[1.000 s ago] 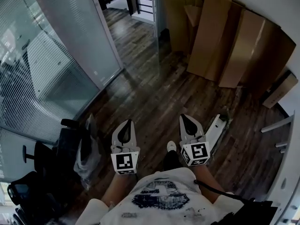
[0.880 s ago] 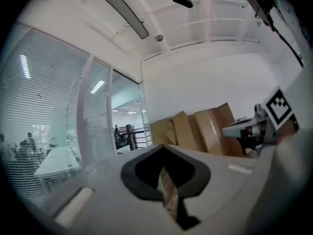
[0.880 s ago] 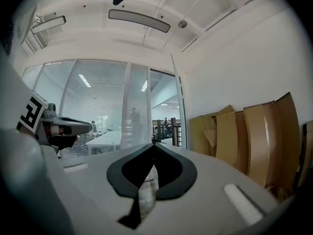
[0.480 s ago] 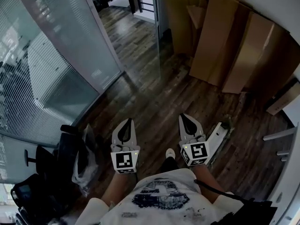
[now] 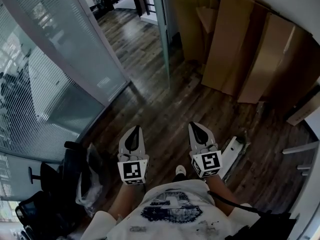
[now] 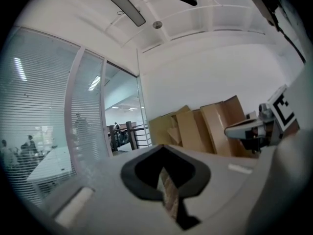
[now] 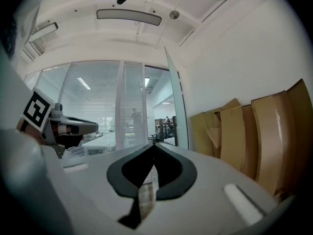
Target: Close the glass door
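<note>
Shut tight and empty, side by side in front of the body: left tool (image 5: 134,130) and right tool (image 5: 196,126), both aimed level across the room. On the back of each, a cube (image 5: 133,171) bearing a black-and-white square marker, a coded pattern rather than letters. Just behind them, a white T-shirt (image 5: 172,209) with a dark print, too blurred to read. Underfoot, a dark wooden floor (image 5: 165,109).

Well ahead of the closed jaws and apart from both tools, the glass door (image 5: 161,39), standing open and angled into the room beside its doorway. Left of it, a glass wall (image 5: 50,79) lined with horizontal blinds. Right of it, large cardboard sheets (image 5: 240,49), plain brown, leaning against a white wall.

At lower left, against the glass wall, a black office chair (image 5: 37,209) and a plastic bag (image 5: 90,179). At right, near the right tool, a white panel (image 5: 231,151) lying on the floor. Overhead in the right gripper view, a long ceiling lamp (image 7: 128,16).
</note>
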The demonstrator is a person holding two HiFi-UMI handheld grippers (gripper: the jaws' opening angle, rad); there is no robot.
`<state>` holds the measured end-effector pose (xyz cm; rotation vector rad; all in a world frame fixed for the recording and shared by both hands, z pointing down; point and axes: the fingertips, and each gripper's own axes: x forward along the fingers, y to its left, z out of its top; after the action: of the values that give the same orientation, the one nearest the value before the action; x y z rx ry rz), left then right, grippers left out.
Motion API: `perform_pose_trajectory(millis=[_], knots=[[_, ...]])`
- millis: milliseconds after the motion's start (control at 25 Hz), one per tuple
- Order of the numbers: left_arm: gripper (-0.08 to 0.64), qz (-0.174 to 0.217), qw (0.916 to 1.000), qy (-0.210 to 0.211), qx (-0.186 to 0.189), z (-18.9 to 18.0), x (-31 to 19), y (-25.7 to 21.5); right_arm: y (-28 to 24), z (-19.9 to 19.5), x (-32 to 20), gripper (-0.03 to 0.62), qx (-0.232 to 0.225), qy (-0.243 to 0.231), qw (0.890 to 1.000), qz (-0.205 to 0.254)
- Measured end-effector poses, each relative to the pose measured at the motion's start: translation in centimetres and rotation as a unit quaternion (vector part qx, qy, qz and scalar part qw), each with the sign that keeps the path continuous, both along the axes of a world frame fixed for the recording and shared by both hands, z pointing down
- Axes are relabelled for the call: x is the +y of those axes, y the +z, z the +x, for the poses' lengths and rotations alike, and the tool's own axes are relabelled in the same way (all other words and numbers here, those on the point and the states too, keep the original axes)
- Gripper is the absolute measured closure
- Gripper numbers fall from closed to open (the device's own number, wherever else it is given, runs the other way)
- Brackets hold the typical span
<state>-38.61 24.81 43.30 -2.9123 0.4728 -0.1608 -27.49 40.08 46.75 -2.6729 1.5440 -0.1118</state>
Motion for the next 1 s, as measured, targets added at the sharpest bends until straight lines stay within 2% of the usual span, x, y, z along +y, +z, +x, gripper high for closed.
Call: perform_pose_trajectory(millis=[320, 760, 880, 1000], knots=[[0.558, 0.006, 0.9999, 0.003, 0.008, 3.6, -0.5, -0.5, -0.1, 3.0, -1.5, 0.588, 0.005, -0.016, 1.000, 0.006], [0.558, -0.006, 1.0000, -0.005, -0.001, 5.5, -2.9, 1.0, 1.4, 4.9, -2.9, 0.586, -0.008, -0.014, 1.000, -0.009], [0.558, -0.026, 0.9996, 0.000, -0.010, 7.3, -3.8, 1.8, 2.0, 6.4, -3.8, 0.588, -0.010, -0.008, 1.000, -0.016], [0.558, -0.023, 0.9997, 0.008, -0.002, 9.6, -5.3, 1.7, 2.2, 8.2, -5.1, 0.588, -0.010, -0.003, 1.000, -0.022]])
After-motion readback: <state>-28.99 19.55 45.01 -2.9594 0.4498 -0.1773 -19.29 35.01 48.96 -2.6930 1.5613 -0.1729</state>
